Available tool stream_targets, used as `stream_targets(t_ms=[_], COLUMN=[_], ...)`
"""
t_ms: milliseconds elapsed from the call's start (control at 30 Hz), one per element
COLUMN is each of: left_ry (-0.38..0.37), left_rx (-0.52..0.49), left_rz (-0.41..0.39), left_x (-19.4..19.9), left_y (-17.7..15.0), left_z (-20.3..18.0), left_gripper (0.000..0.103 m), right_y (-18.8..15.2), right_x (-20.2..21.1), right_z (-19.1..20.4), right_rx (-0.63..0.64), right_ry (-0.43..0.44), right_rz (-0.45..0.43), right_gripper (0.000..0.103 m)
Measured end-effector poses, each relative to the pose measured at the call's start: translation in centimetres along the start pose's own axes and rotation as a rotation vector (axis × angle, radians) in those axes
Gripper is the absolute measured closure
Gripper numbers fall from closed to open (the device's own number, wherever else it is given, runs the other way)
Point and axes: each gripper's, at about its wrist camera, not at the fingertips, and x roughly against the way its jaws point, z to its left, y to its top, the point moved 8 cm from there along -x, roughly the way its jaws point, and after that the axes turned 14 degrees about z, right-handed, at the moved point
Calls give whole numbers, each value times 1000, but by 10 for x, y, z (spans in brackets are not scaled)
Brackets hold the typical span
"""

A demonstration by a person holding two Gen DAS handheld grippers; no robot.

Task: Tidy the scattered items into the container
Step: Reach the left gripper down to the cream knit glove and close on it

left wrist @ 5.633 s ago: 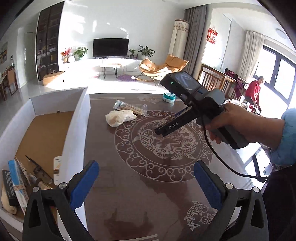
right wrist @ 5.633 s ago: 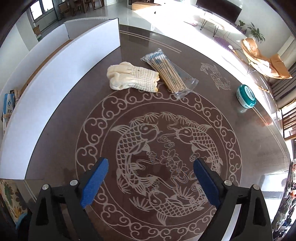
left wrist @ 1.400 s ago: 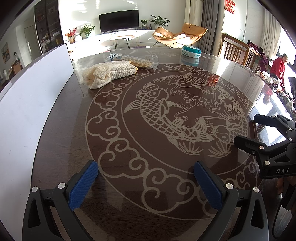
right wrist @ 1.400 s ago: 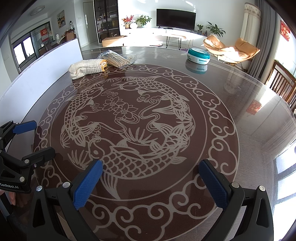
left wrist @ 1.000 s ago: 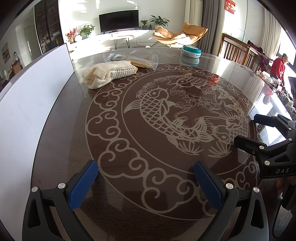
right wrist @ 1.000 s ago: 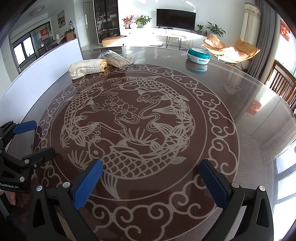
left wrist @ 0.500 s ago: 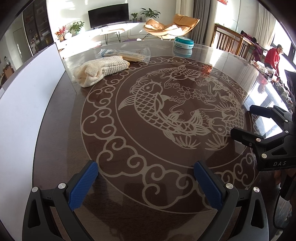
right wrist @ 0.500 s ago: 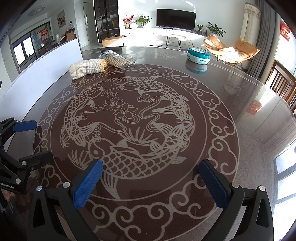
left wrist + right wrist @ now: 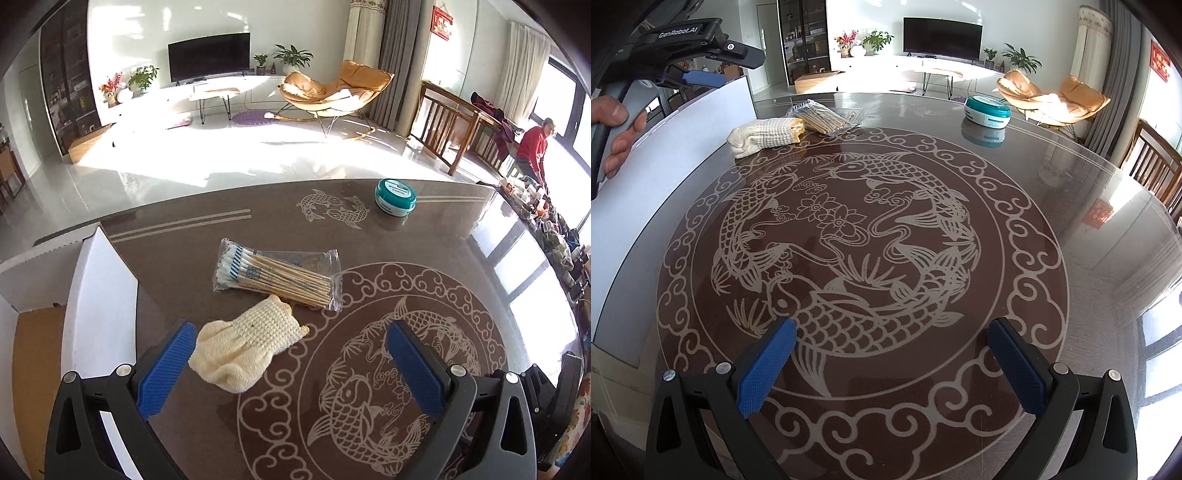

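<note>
A cream knitted glove point(image 9: 247, 347) lies on the brown table just beyond my left gripper point(image 9: 291, 365), close to the left blue pad point(image 9: 166, 365). That gripper is open and holds nothing. Behind the glove lies a clear packet of cotton swabs point(image 9: 277, 277), and a teal round tin point(image 9: 395, 192) sits farther back right. The white box point(image 9: 99, 295) stands at the left. The right wrist view shows my right gripper point(image 9: 890, 369) open low over the fish pattern, far from the glove point(image 9: 764, 136), packet point(image 9: 823, 118) and tin point(image 9: 986, 109). My left gripper point(image 9: 738, 70) hovers high above the box wall.
The box's long white wall point(image 9: 665, 166) runs along the table's left edge, with a brown cardboard floor point(image 9: 33, 369) inside. A hand point(image 9: 617, 129) holds the left gripper. Wooden chairs point(image 9: 1156, 166) stand past the table's right side. A person in red point(image 9: 532, 147) is far off.
My left gripper has risen and moved forward to the glove and swab packet, which now lie close in front of it. The right gripper has stayed put, still open.
</note>
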Motion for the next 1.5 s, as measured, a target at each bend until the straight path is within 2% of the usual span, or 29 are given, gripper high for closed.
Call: stream_targets(t_ms=[100, 200, 400, 433, 533, 567, 600, 633, 700, 733, 833, 967, 1100, 1167, 1233, 1300, 1367, 1433, 1500], left_ry=[24, 34, 134, 155, 200, 188, 163, 152, 181, 190, 200, 206, 141, 123, 116, 99, 50, 21, 66], left_rx=[-110, -168, -135, -133, -173, -183, -185, -175, -127, -96, 19, 134, 156, 139, 103, 84, 99, 91, 59], left_rz=[35, 31, -14, -7, 77, 68, 51, 49, 33, 24, 13, -18, -24, -21, -9, -4, -13, -5, 21], left_x=[-21, -36, -65, -72, -95, -93, -88, -84, -75, -69, -54, -33, -21, -21, -27, -34, -33, -36, -42], left_y=[5, 4, 6, 4, -8, -11, -14, -16, -21, -26, -54, -105, -145, -156, -163, -168, -166, -163, -162], left_z=[-9, -13, 10, 12, 11, 9, 6, 6, 11, 14, 20, 12, -15, -26, -35, -36, -34, -37, -43], left_gripper=[0, 0, 0, 0, 0, 3, 24, 34, 55, 59, 59, 59, 52, 44, 24, 20, 14, 0, 0], right_y=[0, 0, 0, 0, 0, 0, 0, 0, -1, 0, 0, 0, -1, -1, -1, -1, -1, -1, -1], right_x=[0, 0, 0, 0, 0, 0, 0, 0, 0, 0, -1, -1, -1, -1, -1, -1, -1, -1, -1], right_z=[0, 0, 0, 0, 0, 0, 0, 0, 0, 0, 1, 1, 1, 1, 1, 1, 1, 1, 1], right_rx=[0, 0, 0, 0, 0, 0, 0, 0, 0, -1, -1, -1, -1, -1, -1, -1, -1, -1, -1], right_ry=[0, 0, 0, 0, 0, 0, 0, 0, 0, 0, 0, 0, 0, 1, 1, 1, 1, 1, 1], right_rz=[0, 0, 0, 0, 0, 0, 0, 0, 1, 1, 1, 1, 1, 1, 1, 1, 2, 1, 2], right_gripper=[0, 0, 0, 0, 0, 0, 0, 0, 0, 0, 0, 0, 0, 0, 0, 0, 0, 0, 0])
